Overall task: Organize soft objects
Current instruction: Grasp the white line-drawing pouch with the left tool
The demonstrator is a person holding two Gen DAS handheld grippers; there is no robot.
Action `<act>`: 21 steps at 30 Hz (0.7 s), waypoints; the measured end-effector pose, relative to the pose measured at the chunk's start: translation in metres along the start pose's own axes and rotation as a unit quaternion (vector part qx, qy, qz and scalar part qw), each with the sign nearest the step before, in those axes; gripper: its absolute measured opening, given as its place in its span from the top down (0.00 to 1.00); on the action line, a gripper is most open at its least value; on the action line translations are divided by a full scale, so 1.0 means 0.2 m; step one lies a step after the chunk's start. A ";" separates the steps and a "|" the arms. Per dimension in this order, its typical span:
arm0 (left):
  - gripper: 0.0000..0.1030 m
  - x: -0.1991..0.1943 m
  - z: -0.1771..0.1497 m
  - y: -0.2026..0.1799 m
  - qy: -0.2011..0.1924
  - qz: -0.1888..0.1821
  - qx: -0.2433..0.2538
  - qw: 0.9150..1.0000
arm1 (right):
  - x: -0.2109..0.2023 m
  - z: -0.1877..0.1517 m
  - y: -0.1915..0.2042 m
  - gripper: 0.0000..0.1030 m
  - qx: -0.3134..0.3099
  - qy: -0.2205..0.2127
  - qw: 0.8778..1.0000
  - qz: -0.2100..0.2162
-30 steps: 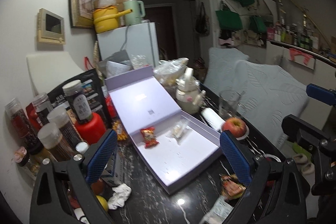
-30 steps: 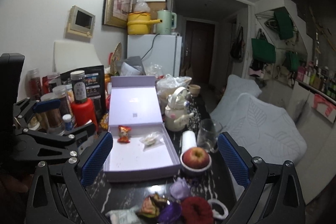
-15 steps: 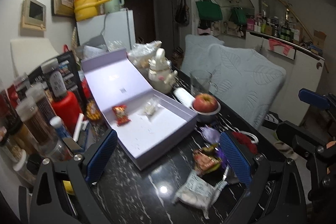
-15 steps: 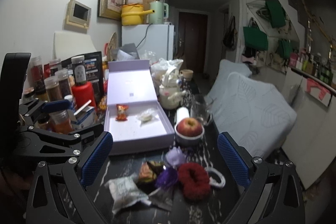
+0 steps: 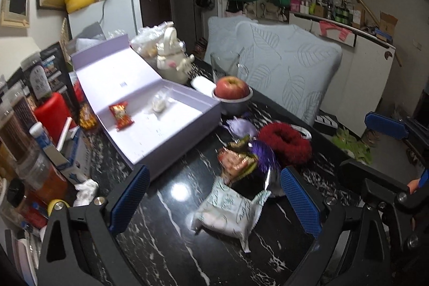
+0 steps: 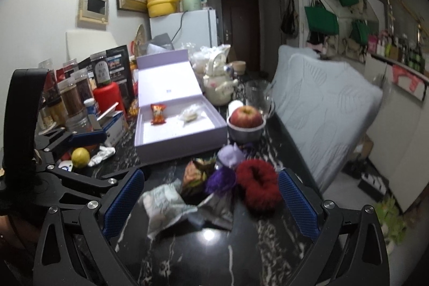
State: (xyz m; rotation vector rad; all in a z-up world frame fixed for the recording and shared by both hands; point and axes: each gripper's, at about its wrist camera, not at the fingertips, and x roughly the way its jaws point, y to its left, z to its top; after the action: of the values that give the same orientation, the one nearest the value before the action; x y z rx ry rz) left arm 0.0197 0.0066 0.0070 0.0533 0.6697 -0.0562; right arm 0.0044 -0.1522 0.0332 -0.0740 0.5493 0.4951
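Observation:
A pile lies on the black marble table [image 5: 166, 237] in front of an open lavender box [image 5: 182, 141]. It holds a red fluffy scrunchie [image 5: 284, 142], a purple scrunchie [image 5: 261, 152], a pale lavender soft piece [image 5: 240, 125], a brown-green snack packet [image 5: 236, 160] and a white-green packet [image 5: 230, 208]. In the box lie a red snack packet [image 5: 120, 115] and a small white packet [image 5: 159, 103]. My left gripper [image 5: 214, 199] is open, with the white-green packet between its fingers. My right gripper [image 6: 211, 201] is open above the same pile, near the red scrunchie [image 6: 258, 181].
An apple [image 5: 232, 87] sits in a metal bowl right of the box, with a glass [image 5: 225, 66] and a white teapot [image 5: 173, 63] behind. Jars, a red canister [image 5: 53, 111] and cartons crowd the left edge. A pale sofa [image 5: 289, 66] runs along the table's right side.
Both grippers have drawn back toward the near end of the table and swung right. The pile of scrunchies and packets, which was at the lower edge, now lies between the fingers.

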 end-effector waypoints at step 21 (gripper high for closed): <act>0.03 0.37 -0.20 0.01 0.094 -0.044 0.002 0.995 | 0.21 -0.24 -0.17 0.01 0.049 0.076 0.996 -0.004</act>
State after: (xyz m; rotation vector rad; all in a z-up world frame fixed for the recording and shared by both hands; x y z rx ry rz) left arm 0.0527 0.0087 -0.0712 0.0333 0.8608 -0.1381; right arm 0.0288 -0.1737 -0.0327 -0.0201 0.7209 0.4568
